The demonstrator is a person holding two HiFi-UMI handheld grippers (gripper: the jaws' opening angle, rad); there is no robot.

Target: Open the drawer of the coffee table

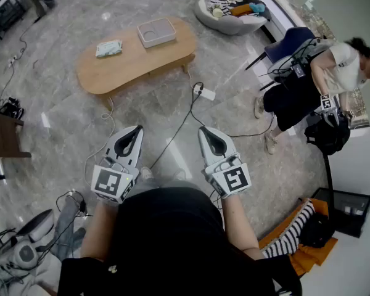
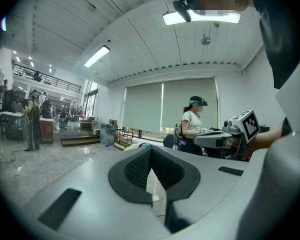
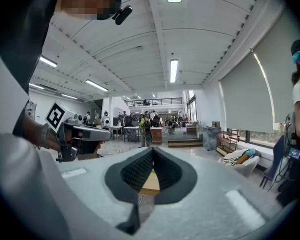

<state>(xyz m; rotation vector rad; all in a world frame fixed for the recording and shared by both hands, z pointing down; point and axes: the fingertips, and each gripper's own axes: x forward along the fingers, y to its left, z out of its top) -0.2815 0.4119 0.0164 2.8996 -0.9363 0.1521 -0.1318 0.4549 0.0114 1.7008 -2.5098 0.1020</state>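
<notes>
Left gripper [image 1: 135,132]: jaws pressed together, nothing between the pads, confirmed in the left gripper view. Right gripper [image 1: 207,132]: likewise shut tight and empty, confirmed in the right gripper view. Both held side by side and apart, close in front of the wearer's body, above the floor [image 1: 61,116] and pointing roughly level toward the coffee table [image 1: 129,66]. No contact with any object. Coffee table placed ahead of both grippers and well apart from them: light wood, rounded elongated top, standing on grey marbled floor. Drawer not discernible from above; only the top and a strip of the near edge on show. On the table top: a white rectangular tray [image 1: 156,32] toward the far right end, and a pale packet [image 1: 109,48] left of it, the two apart. A sliver of tan table surface visible through the narrow gap below the right gripper's closed pads. On the floor between table and grippers: a white power strip [image 1: 205,94] with a dark cable [image 1: 179,131] trailing toward the wearer. Beyond the table, a pale round seat [image 1: 231,11] piled with cloth items. At the right, a second person [image 1: 308,82] bent forward, carrying similar equipment. Marker cubes on both grippers facing up.
</notes>
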